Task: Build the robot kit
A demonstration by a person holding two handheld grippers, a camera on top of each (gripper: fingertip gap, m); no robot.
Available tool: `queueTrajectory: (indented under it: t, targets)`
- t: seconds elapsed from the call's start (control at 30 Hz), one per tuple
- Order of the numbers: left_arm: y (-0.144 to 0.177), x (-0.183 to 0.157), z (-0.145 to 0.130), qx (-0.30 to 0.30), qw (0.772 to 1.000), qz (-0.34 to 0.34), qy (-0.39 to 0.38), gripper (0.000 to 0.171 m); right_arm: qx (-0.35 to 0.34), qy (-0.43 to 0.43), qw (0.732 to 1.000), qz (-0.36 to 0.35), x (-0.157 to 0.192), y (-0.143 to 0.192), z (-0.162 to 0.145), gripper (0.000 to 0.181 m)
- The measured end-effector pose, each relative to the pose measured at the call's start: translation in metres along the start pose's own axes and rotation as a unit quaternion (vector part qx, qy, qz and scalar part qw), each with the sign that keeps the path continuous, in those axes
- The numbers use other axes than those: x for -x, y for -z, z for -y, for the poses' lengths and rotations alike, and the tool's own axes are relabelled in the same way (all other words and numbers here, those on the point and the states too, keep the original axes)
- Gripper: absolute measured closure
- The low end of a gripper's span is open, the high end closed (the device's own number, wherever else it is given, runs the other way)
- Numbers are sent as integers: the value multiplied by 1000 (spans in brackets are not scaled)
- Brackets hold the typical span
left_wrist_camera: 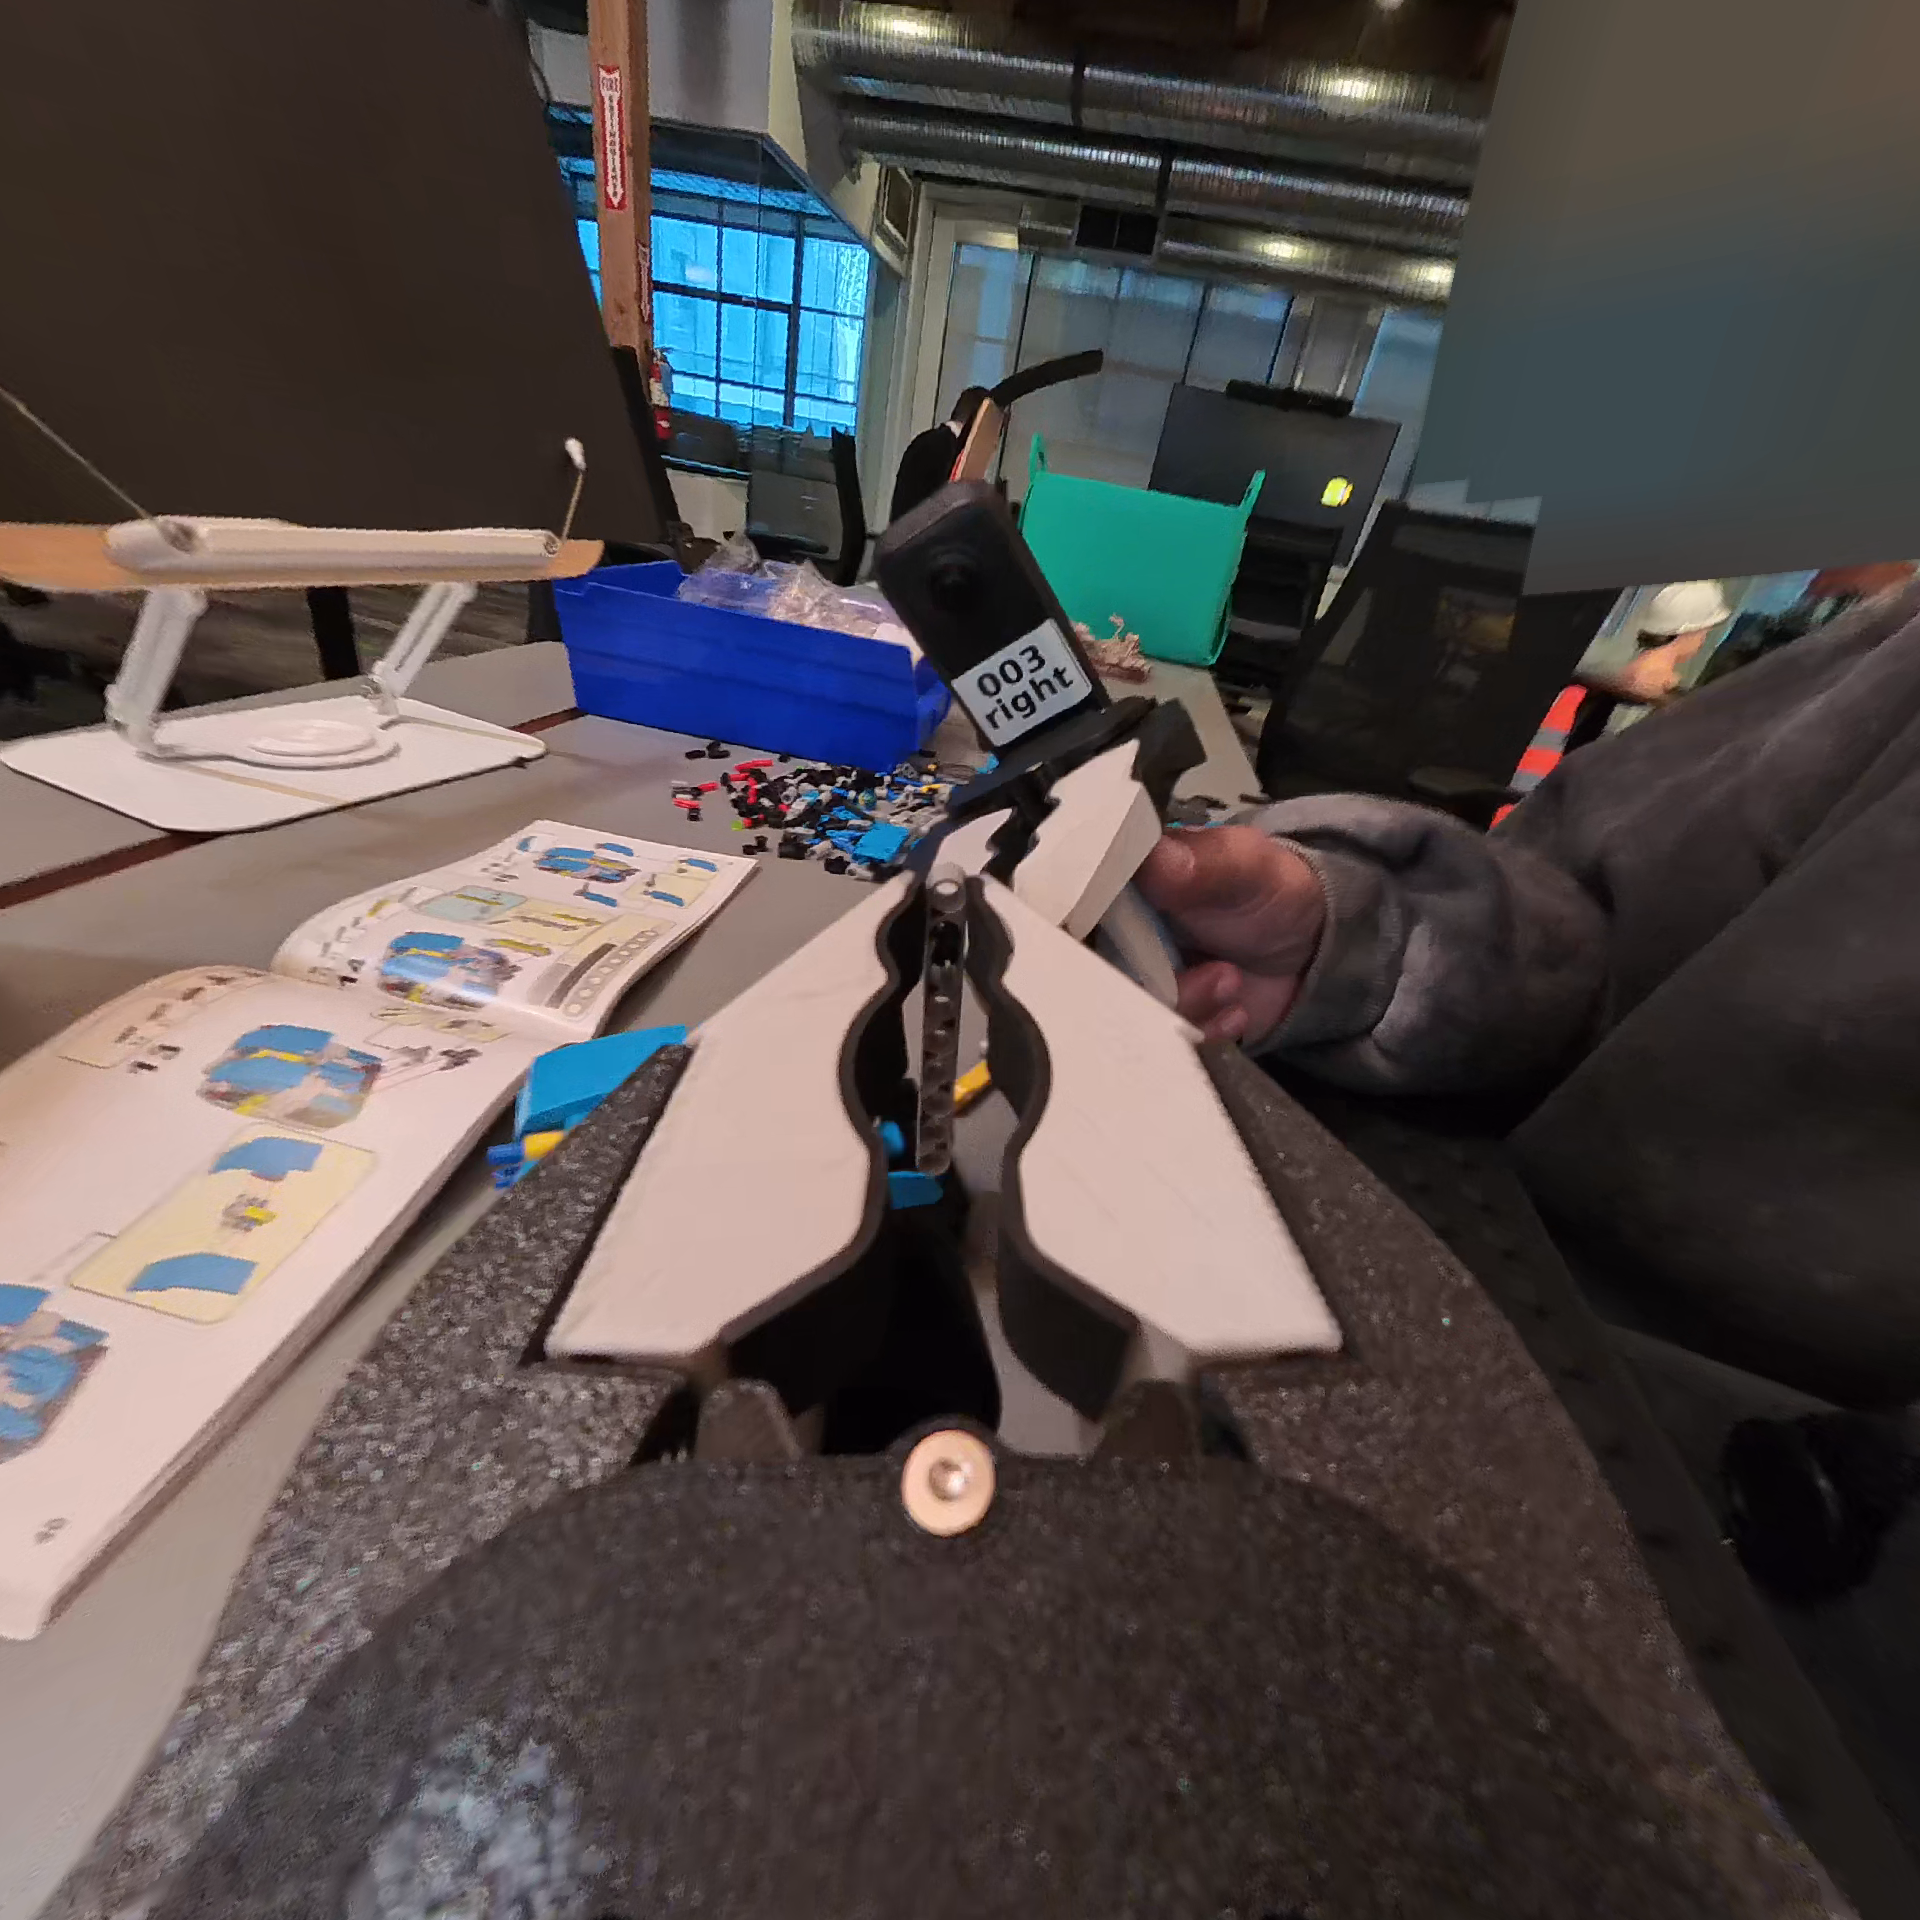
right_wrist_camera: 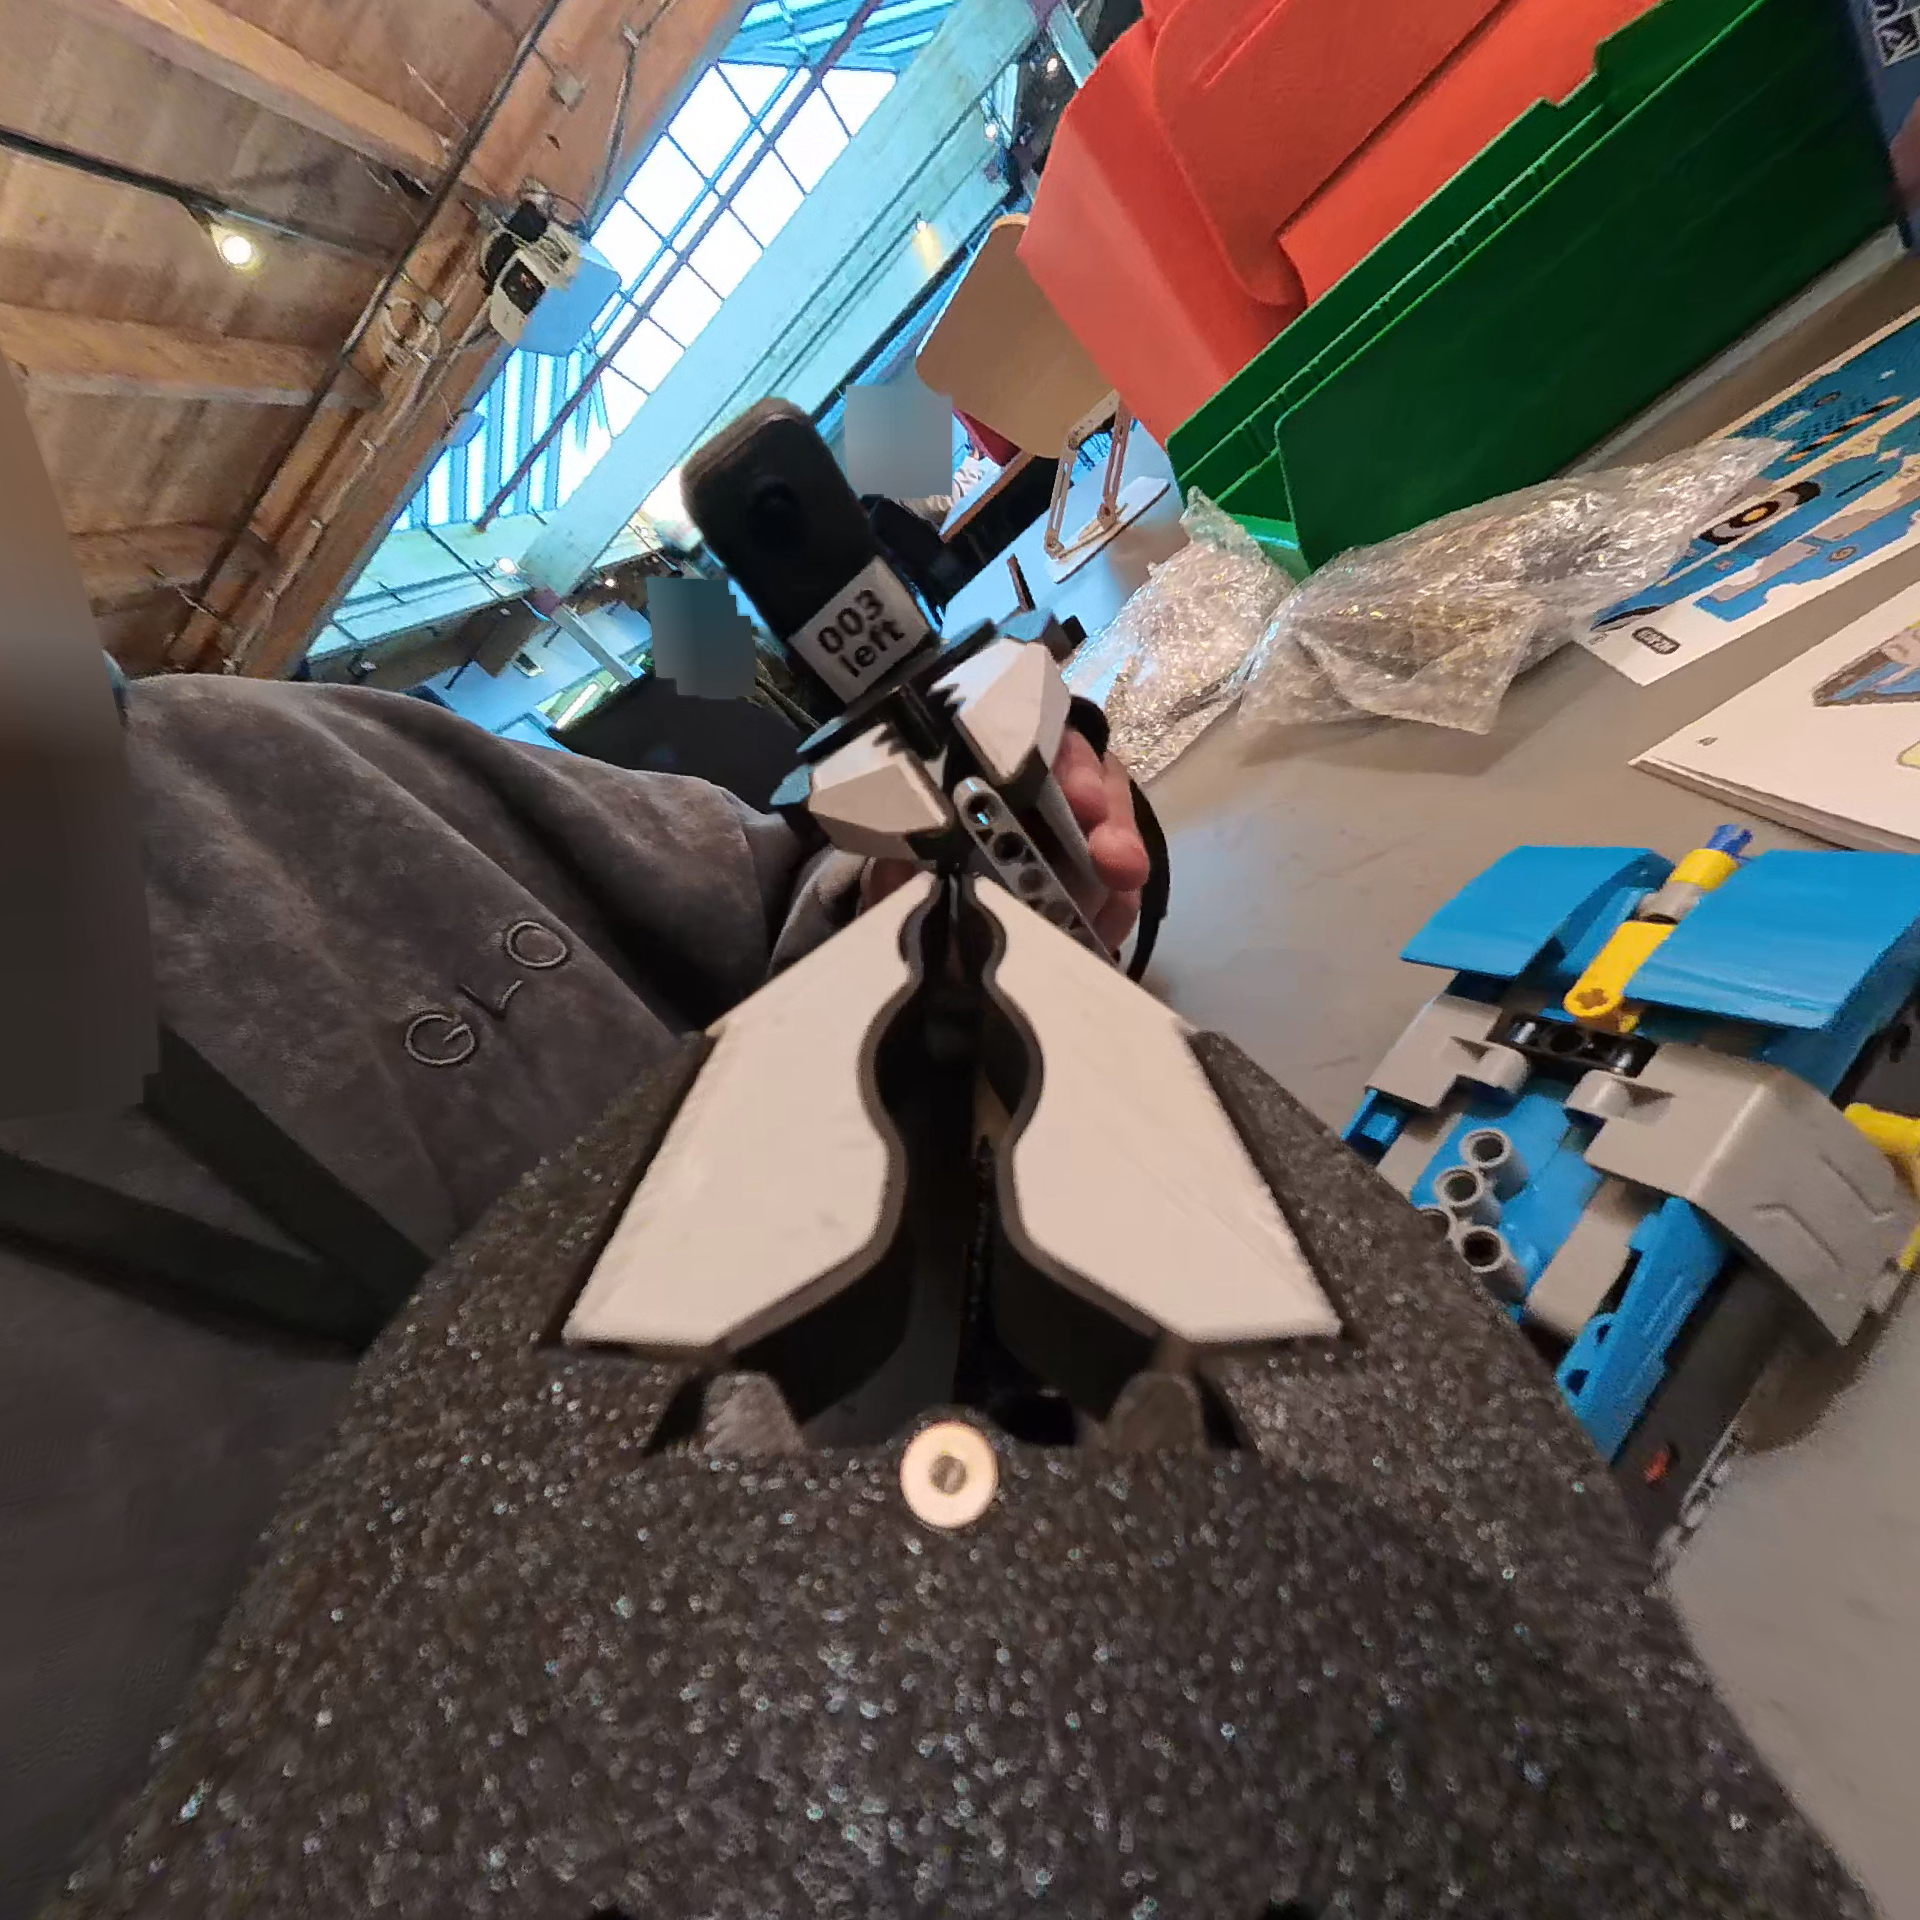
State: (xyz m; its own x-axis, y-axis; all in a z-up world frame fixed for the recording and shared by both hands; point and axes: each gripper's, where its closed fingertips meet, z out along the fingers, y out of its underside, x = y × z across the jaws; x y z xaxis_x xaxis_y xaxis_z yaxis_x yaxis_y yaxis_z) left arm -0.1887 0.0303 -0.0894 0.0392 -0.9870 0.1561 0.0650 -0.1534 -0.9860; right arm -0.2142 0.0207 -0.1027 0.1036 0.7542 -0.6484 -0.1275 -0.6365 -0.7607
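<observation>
My left gripper [left_wrist_camera: 945, 894] is shut on a grey perforated beam [left_wrist_camera: 940, 1039] that stands upright between its fingers. The gripper is held above the grey table [left_wrist_camera: 125, 914]. My right gripper [right_wrist_camera: 948, 888] is shut, and a small black piece [right_wrist_camera: 943, 1031] shows between its fingers. Its tips meet the end of the beam [right_wrist_camera: 1013, 847] held by the left gripper [right_wrist_camera: 940, 800]. The right gripper also shows in the left wrist view [left_wrist_camera: 956, 847], held by a hand in a grey sleeve [left_wrist_camera: 1236, 914]. A blue and grey brick model [right_wrist_camera: 1662, 1143] lies on the table to the right.
An open instruction booklet [left_wrist_camera: 312, 1039] lies at the left. Behind it are a pile of small loose pieces [left_wrist_camera: 821, 800], a blue bin [left_wrist_camera: 727, 665] and a white stand [left_wrist_camera: 281, 727]. Green [right_wrist_camera: 1558, 364] and red [right_wrist_camera: 1247, 156] bins and plastic bags [right_wrist_camera: 1403, 613] sit farther back. My left and right fingertips are right by each other.
</observation>
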Motion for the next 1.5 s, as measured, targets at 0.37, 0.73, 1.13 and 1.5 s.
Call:
queueTrajectory:
  t: [0.37,0.73,1.13,1.5]
  targets:
    - [0,9,-3,-14,992,-29,121,164,-10,24,999,-34,-7,3,4,181]
    - [-1,18,-9,1,996,24,84,165,-34,-32,997,-63,-20,2,4,181]
    - [-3,23,-15,3,991,23,135,164,11,111,979,-172,-27,2,1,180]
    - [12,34,3,-37,982,-22,182,164,-23,123,981,-147,-18,22,14,181]
